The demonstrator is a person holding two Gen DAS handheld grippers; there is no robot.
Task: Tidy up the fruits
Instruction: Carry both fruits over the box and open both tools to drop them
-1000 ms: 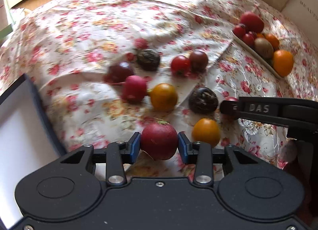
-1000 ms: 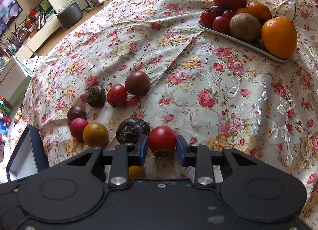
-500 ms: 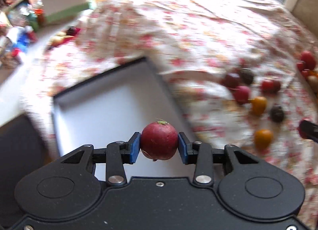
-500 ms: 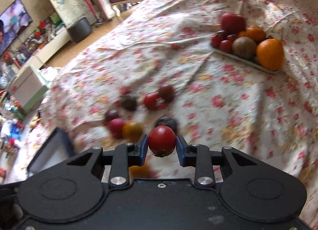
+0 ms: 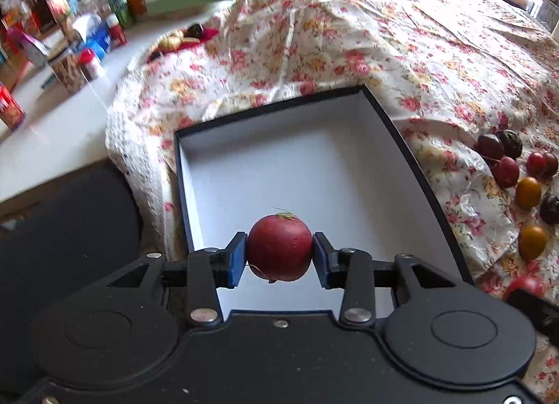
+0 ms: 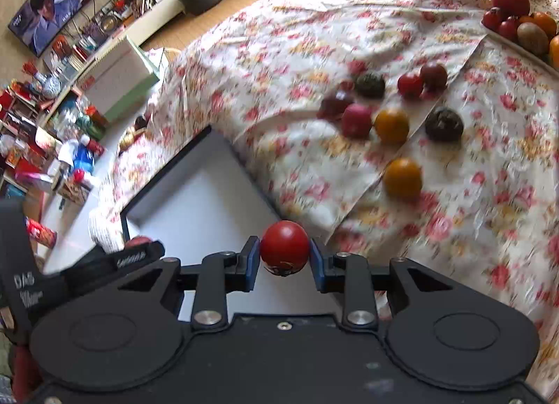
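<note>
My left gripper (image 5: 279,257) is shut on a dark red round fruit (image 5: 279,247) and holds it over the near part of a black-rimmed box with a white floor (image 5: 279,166). My right gripper (image 6: 283,259) is shut on a bright red tomato (image 6: 284,245) above the box's right edge (image 6: 244,166). Several loose fruits, red, dark and orange (image 6: 391,124), lie on the floral cloth to the right of the box; they also show in the left wrist view (image 5: 527,191). The left gripper appears at the lower left of the right wrist view (image 6: 136,247).
A white plate (image 6: 506,41) of larger fruits sits at the far right of the cloth. The floral cloth (image 5: 349,48) covers the surface. A cluttered white counter with jars and boxes (image 5: 87,37) lies left of the box.
Both grippers lifted their fruits off the cloth and swung left to the box. The left gripper now hangs over the box floor; the right is at its right edge.
</note>
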